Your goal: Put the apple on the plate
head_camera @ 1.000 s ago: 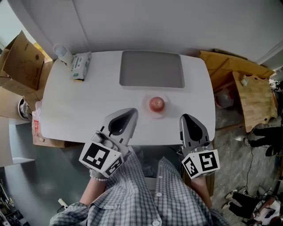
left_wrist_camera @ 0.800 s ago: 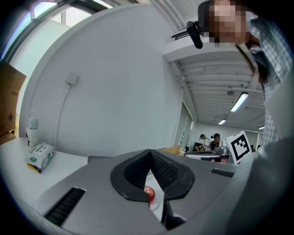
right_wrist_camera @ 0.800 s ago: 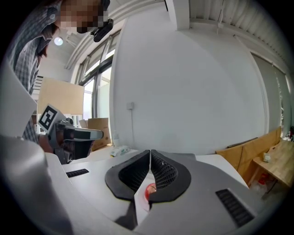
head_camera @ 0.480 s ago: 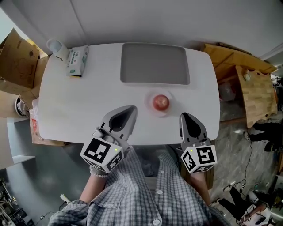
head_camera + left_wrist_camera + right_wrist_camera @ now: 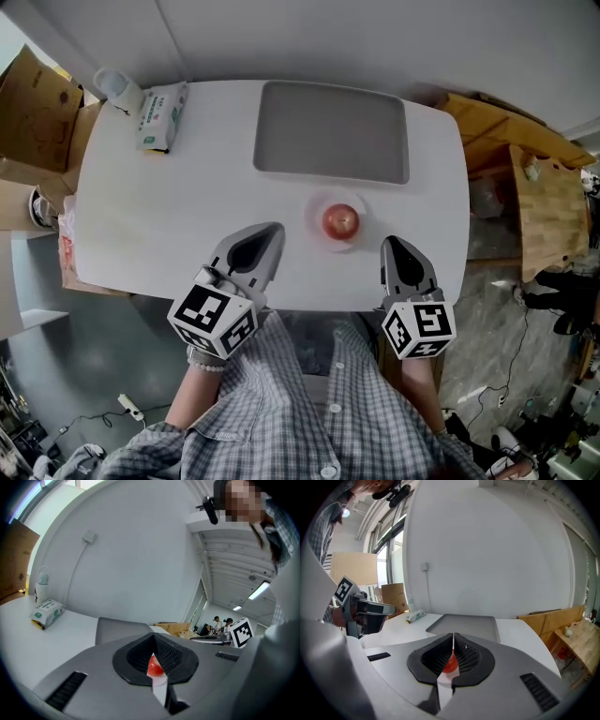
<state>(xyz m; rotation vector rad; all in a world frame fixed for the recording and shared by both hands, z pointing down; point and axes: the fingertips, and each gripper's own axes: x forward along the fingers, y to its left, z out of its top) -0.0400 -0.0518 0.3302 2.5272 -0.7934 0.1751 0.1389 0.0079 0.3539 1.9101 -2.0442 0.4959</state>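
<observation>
Since the apple (image 5: pixel 340 221) already sits on the white plate (image 5: pixel 314 220) at mid-frame, hold your left hand-held gripper (image 5: pixel 271 231) and right hand-held gripper (image 5: pixel 395 243), both closed on nothing, low in frame, clear of it.

Nothing legible here — the green-and-white packet (image 5: pixel 156 116) carries print, but too small to read. Cubes on the left gripper (image 5: pixel 273 231) and right gripper (image 5: pixel 393 245) — square black-and-white patterns only.
</observation>
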